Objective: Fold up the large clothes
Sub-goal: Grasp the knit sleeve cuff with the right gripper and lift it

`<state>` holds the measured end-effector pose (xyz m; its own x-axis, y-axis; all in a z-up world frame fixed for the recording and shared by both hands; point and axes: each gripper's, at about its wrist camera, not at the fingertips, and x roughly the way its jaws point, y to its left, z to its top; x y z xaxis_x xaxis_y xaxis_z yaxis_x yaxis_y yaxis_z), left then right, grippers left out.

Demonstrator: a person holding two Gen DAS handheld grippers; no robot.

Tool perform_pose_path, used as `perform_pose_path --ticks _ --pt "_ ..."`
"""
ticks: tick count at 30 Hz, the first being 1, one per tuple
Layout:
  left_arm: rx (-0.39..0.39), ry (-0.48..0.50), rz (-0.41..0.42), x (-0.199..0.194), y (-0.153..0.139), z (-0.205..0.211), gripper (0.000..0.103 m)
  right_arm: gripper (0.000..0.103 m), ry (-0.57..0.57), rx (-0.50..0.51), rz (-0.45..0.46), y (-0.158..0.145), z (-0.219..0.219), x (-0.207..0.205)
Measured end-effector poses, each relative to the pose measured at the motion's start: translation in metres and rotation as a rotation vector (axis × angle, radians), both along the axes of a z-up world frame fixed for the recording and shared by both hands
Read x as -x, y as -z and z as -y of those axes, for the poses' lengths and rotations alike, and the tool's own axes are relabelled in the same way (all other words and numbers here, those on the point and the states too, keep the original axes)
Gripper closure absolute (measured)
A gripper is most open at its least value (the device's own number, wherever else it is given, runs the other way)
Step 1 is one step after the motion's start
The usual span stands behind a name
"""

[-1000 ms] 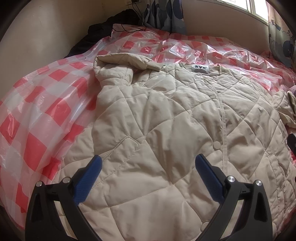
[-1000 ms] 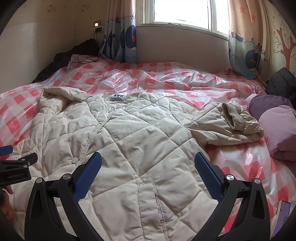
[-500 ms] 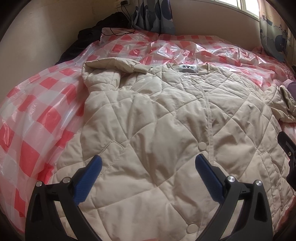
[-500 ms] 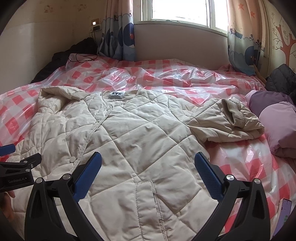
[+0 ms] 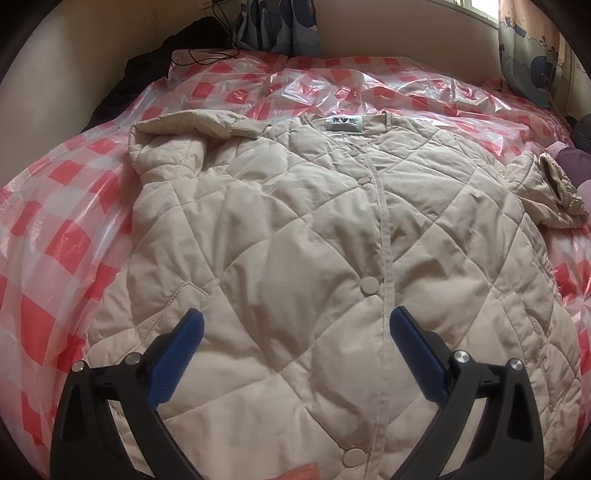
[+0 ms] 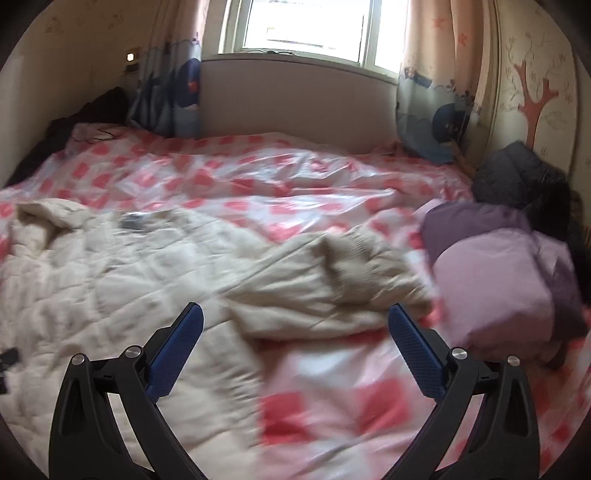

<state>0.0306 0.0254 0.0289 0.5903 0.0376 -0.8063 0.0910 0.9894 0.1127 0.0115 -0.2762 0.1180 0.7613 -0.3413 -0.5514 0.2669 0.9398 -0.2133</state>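
A beige quilted jacket lies face up and buttoned on a bed with a red-and-white checked plastic cover. Its left sleeve is bunched by the collar; its right sleeve is folded at the right edge. My left gripper is open and empty above the jacket's lower front. In the blurred right wrist view the jacket fills the left, and my right gripper is open and empty above the right sleeve.
A purple and lilac folded garment lies at the bed's right edge with a dark jacket behind it. Dark clothes and a cable sit in the far left corner. A wall and curtained window bound the far side.
The left gripper has drawn back and centred over the jacket's button line. The right gripper has swung quickly to the right, over the right sleeve and bed cover. Both stay open.
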Motion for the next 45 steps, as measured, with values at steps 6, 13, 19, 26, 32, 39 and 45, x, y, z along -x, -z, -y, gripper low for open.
perform_pose_path --ticks 6,13,19,26,32,39,45 --pt "-0.005 -0.02 -0.011 -0.006 0.004 -0.003 0.006 0.006 -0.017 0.048 -0.168 0.018 0.063 -0.085" --pt "0.021 -0.053 -0.039 -0.017 0.013 -0.008 0.006 0.06 -0.021 0.03 -0.38 0.09 0.121 -0.147" --pt "0.008 -0.05 -0.031 -0.016 0.015 0.0 0.006 0.086 0.036 -0.218 -0.185 0.027 0.196 -0.112" --pt "0.035 -0.048 -0.036 -0.016 0.016 0.003 0.006 0.086 0.11 -0.68 0.105 -0.042 0.3 -0.044" --pt "0.013 -0.04 -0.032 -0.015 0.018 0.008 0.006 0.055 0.135 -0.793 0.057 -0.015 0.32 -0.033" --pt "0.014 -0.041 -0.034 -0.017 0.019 0.008 0.006 0.029 0.117 -0.616 -0.029 -0.009 0.293 -0.059" --pt "-0.001 -0.04 -0.035 -0.017 0.021 0.009 0.006 0.091 0.193 -0.665 -0.06 0.007 0.304 -0.085"
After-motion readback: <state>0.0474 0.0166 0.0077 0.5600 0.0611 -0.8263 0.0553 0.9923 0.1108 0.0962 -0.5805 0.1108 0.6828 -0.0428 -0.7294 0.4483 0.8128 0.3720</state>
